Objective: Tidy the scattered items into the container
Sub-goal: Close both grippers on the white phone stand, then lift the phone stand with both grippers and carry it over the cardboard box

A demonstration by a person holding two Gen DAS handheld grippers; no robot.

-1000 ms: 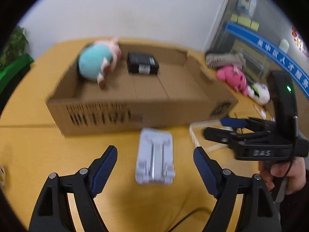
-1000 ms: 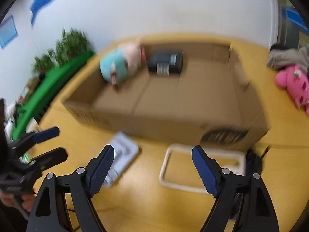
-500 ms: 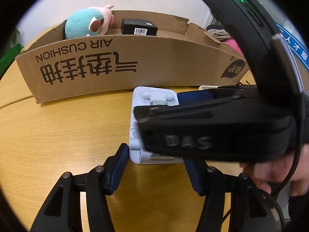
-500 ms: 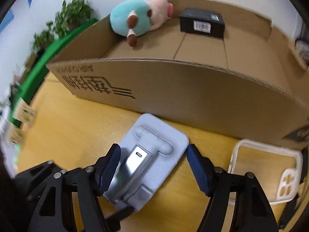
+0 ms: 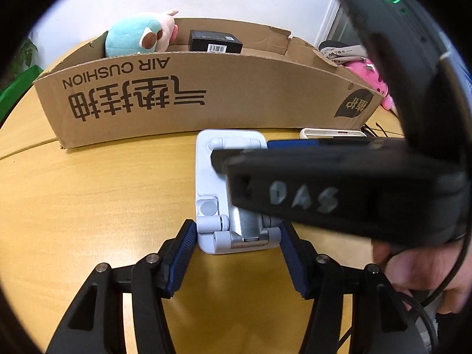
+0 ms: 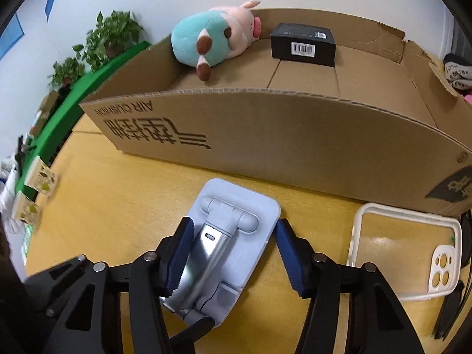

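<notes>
A pale blue folding phone stand lies flat on the yellow table in front of the cardboard box. My left gripper straddles its near end, pads touching or nearly touching its sides. My right gripper straddles the stand from the other side, its left pad against the metal arm, its right pad at the edge. The right gripper's body crosses over the stand in the left wrist view. The box holds a teal and pink plush and a black carton.
A white phone case lies on the table right of the stand, by the box's front wall. A pink plush and grey cloth lie beyond the box's right end. Black cables run at the right edge. Green plants stand left.
Both grippers came down to the phone stand and narrowed around it. The right gripper crossed in over the stand in front of the left camera.
</notes>
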